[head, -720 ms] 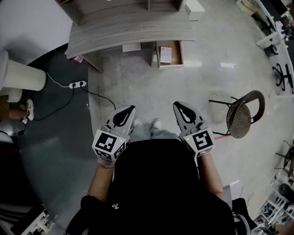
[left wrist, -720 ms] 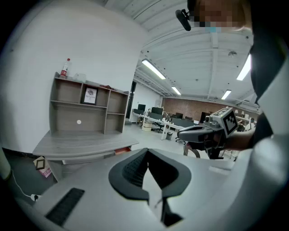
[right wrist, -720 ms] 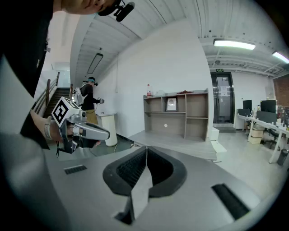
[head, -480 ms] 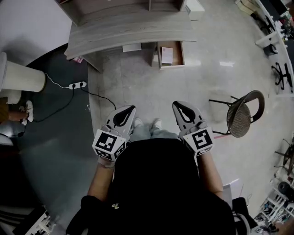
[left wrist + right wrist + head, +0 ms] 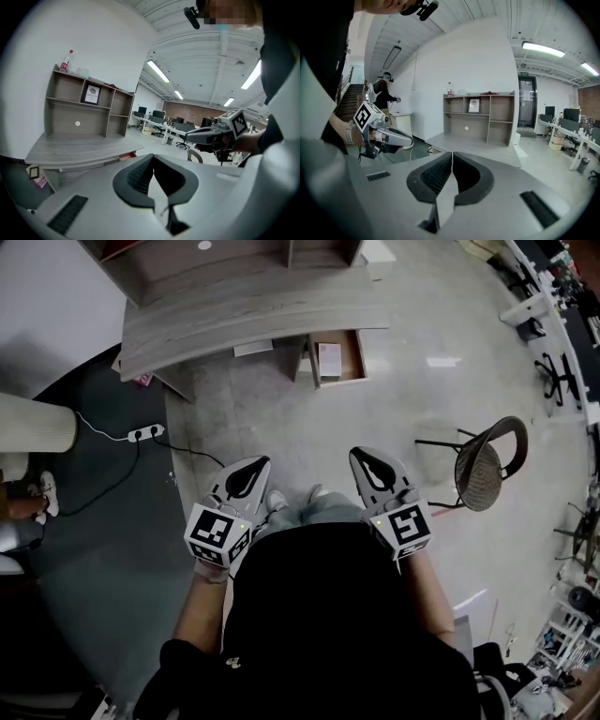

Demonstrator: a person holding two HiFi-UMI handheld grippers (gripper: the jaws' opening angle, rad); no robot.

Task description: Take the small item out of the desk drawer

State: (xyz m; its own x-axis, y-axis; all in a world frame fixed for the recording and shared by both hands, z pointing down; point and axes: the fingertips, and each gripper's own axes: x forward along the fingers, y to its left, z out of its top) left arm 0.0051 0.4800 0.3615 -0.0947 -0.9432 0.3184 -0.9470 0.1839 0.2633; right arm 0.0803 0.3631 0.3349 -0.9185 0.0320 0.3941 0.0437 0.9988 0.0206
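Note:
A curved grey wooden desk (image 5: 253,310) stands far ahead. Its drawer (image 5: 356,354) is pulled open, and a small white item (image 5: 329,355) lies inside. Both grippers are held close to the person's body, well short of the desk. My left gripper (image 5: 255,463) is shut with nothing between its jaws, as the left gripper view (image 5: 152,157) also shows. My right gripper (image 5: 361,456) is likewise shut and empty, its pads meeting in the right gripper view (image 5: 452,153). Each gripper appears in the other's view, right gripper (image 5: 190,137) and left gripper (image 5: 408,139).
A round-seated chair (image 5: 487,465) stands on the tile floor to the right. A power strip (image 5: 145,433) with a cable lies on the dark carpet at left, near a white column (image 5: 33,423). A shelf unit (image 5: 480,117) sits on the desk. Another person (image 5: 384,96) stands far off.
In the head view the desk, drawer and chair have slid up and to the left as the head camera moved. Both grippers stay shut in front of the body.

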